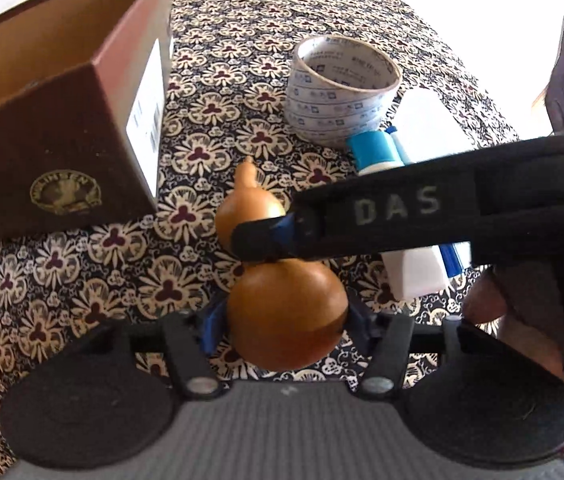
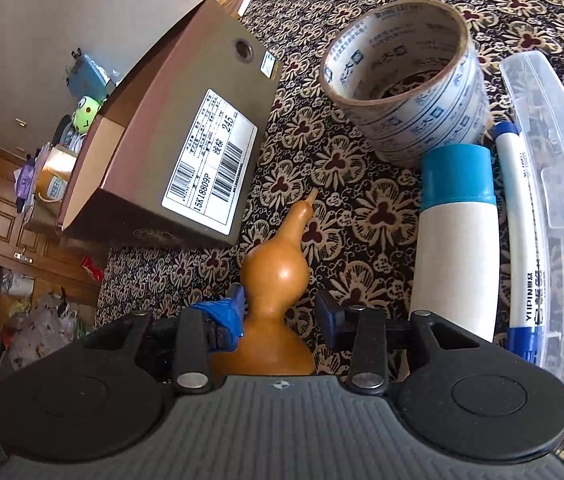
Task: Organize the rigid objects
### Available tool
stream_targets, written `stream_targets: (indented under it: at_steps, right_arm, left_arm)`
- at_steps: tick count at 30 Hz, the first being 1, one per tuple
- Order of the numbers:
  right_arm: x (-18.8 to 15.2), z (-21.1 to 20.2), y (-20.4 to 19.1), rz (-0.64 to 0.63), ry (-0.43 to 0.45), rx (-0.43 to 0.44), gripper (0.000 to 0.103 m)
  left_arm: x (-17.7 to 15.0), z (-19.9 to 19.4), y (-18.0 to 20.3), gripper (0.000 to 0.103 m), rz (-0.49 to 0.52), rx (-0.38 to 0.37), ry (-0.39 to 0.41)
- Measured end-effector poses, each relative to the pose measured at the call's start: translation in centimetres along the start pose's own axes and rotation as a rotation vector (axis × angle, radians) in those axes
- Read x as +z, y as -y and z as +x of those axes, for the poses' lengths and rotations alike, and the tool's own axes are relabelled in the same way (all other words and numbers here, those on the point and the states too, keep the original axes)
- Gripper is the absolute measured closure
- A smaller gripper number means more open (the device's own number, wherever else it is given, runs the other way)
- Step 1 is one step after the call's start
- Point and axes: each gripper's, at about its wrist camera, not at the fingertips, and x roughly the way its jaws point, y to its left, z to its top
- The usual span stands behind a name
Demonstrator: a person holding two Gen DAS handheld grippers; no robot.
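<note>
A brown gourd (image 1: 282, 312) with a narrow neck is held over the patterned cloth. My left gripper (image 1: 279, 320) is shut on its big lower bulb. My right gripper (image 2: 279, 312) reaches in from the right in the left wrist view and sits at the gourd's waist (image 2: 277, 276); its left pad (image 2: 225, 312) touches the gourd, while the right pad (image 2: 330, 312) stands slightly apart. An open brown shoe box (image 1: 61, 120) stands at the left, also in the right wrist view (image 2: 185, 152).
A roll of printed tape (image 2: 406, 76), a white tube with a blue cap (image 2: 458, 220), a blue marker (image 2: 522, 232) and a clear plastic case (image 2: 562, 200) lie on the cloth to the right. Clutter and wooden furniture sit beyond the table's left edge.
</note>
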Motion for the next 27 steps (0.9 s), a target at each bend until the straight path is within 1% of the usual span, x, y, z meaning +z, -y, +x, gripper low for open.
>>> stream_targets:
  at_steps: [3, 5, 8, 11, 15, 19, 20, 23, 27]
  right_arm:
    - [-0.2, -0.1, 0.0, -0.002, -0.005, 0.018, 0.082]
    - [-0.5, -0.6, -0.3, -0.017, 0.007, 0.038, 0.084]
    - [-0.7, -1.9, -1.0, -0.049, 0.047, 0.063, 0.085]
    - [-0.7, -3.4, -1.1, -0.046, 0.091, 0.098, 0.086]
    - [-0.5, -5.7, -0.8, -0.004, 0.161, 0.155, 0.087]
    - [0.3, -7.5, -2.5, -0.014, 0.236, 0.177, 0.088]
    - [0.5, -7.9, -3.0, -0.027, 0.27, 0.173, 0.088]
    - [1.4, -8.6, -5.0, -0.053, 0.35, 0.15, 0.089]
    - [2.9, -8.1, -7.4, -0.039, 0.413, 0.148, 0.09]
  left_arm:
    - [-0.2, 0.0, 0.1, 0.044, 0.006, 0.01, 0.01]
    - [-0.3, -0.1, 0.2, 0.044, 0.011, 0.01, 0.011]
    - [-0.6, -1.2, 0.9, 0.044, 0.042, 0.03, 0.04]
    - [-0.5, -2.7, 1.6, 0.044, 0.064, 0.035, 0.075]
    - [0.3, -4.7, 2.2, 0.044, 0.094, 0.013, 0.121]
    - [1.7, -6.9, 2.8, 0.045, 0.146, -0.015, 0.194]
    - [2.1, -7.4, 2.8, 0.047, 0.158, -0.028, 0.212]
    - [3.6, -8.8, 2.4, 0.047, 0.213, -0.045, 0.273]
    - [5.4, -10.5, 0.2, 0.047, 0.25, -0.089, 0.339]
